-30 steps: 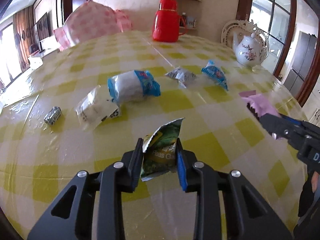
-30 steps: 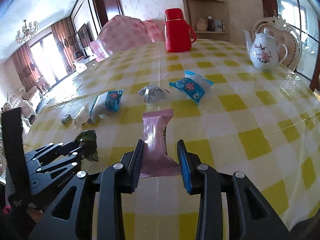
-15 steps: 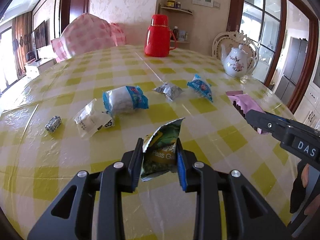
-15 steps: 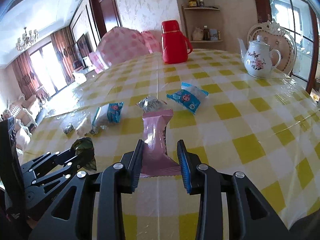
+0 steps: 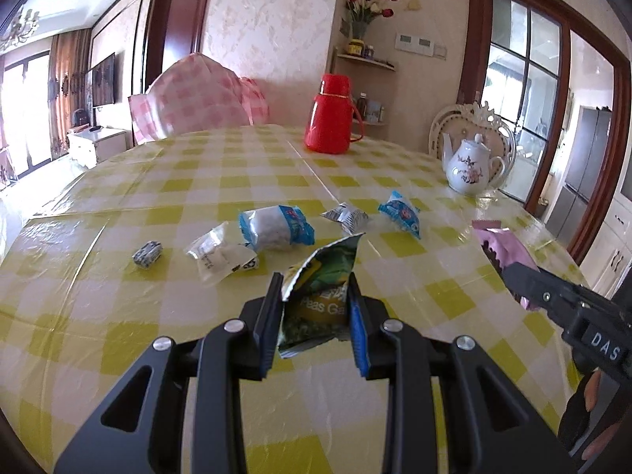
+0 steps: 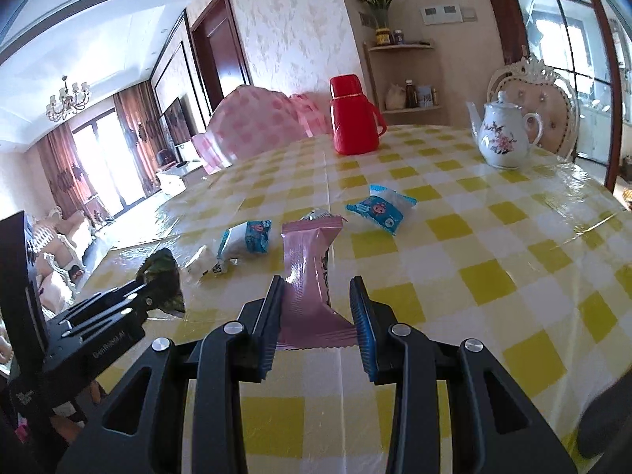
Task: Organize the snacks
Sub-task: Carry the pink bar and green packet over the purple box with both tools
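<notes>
A green snack packet [image 5: 320, 300] is being held upright between the jaws of the left gripper [image 5: 314, 316], narrowed onto its sides, while a pink wrapped bar [image 6: 310, 272] is being clamped at its lower end by the jaws of the right gripper [image 6: 318, 316]; both packets are being carried clear of the bench [image 5: 414, 292], which is covered in a yellow-and-white checked cloth.

Ahead of the left jaws, five loose snacks are being left lying on the cloth: a small blue-and-white sweet [image 5: 147, 254] far to the left, a clear crumpled wrapper [image 5: 221, 254] just beside a large blue-and-white pack [image 5: 276, 227], a small silver packet [image 5: 347, 216] directly beyond the green packet's torn top, and a blue packet [image 5: 399, 215] to the right of it. None of them is being touched by either pair of jaws. In the right wrist view the silver packet is being mostly hidden behind the top of the pink bar.

Well beyond the snacks, a red thermos jug [image 5: 331, 115] is being shown standing upright near the far edge of the bench, and a white flowered teapot [image 5: 472, 168] is being shown off to the right of the jaws, lid on; what either vessel holds cannot be told. A chair draped in pink checked cloth [image 5: 197, 98] is being seen past the far-left edge, and a white ornate chair [image 5: 493, 118] behind the teapot. The way between the jaws and the loose snacks is being blocked only by the packets already gripped.
</notes>
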The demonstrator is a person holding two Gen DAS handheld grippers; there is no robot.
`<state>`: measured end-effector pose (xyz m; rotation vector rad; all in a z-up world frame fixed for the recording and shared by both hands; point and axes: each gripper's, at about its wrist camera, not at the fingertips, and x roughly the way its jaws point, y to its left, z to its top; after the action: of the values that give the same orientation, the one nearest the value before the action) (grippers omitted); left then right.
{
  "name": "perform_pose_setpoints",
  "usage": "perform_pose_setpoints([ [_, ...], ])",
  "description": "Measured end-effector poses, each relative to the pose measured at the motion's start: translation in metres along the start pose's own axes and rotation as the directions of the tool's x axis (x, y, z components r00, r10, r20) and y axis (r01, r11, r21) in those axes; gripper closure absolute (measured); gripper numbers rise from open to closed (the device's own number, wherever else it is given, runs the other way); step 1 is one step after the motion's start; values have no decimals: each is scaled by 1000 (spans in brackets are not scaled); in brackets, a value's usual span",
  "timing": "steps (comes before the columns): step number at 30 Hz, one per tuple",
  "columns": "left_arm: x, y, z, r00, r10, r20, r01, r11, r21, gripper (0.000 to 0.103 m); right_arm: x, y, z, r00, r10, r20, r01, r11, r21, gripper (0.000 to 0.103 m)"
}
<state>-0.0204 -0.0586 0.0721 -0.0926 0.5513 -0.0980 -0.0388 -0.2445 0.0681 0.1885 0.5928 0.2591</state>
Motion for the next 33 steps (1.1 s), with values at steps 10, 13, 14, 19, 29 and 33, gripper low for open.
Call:
perform_pose_setpoints([
  [10, -41, 9, -17, 1000, -25, 8, 25, 1000, 2, 72, -39, 18, -31, 999, 38, 18, -39, 998, 57, 69],
  [13, -58, 14, -21, 1000, -20, 24, 20, 1000, 11, 72, -54, 30, -38, 998, 51, 29, -52, 997, 50, 69],
  [14, -65, 17, -22, 999, -16, 33, 16, 1000, 14, 72, -58, 35, -39, 998, 54, 34, -56, 998, 43, 69],
  [19, -104, 35, -22, 996, -4, 93, 4, 1000, -1, 72, -89, 65, -38, 993, 82, 80, -82, 997, -8, 69],
  [29, -187, 73, -30, 984, 54, 171, -60, 998, 33, 72, -137, 150, -47, 978, 177, 110, -159, 975, -158, 69],
  [33, -218, 100, -38, 983, 86, 160, -93, 995, 39, 72, -145, 189, -58, 969, 232, 84, -209, 952, -221, 69],
])
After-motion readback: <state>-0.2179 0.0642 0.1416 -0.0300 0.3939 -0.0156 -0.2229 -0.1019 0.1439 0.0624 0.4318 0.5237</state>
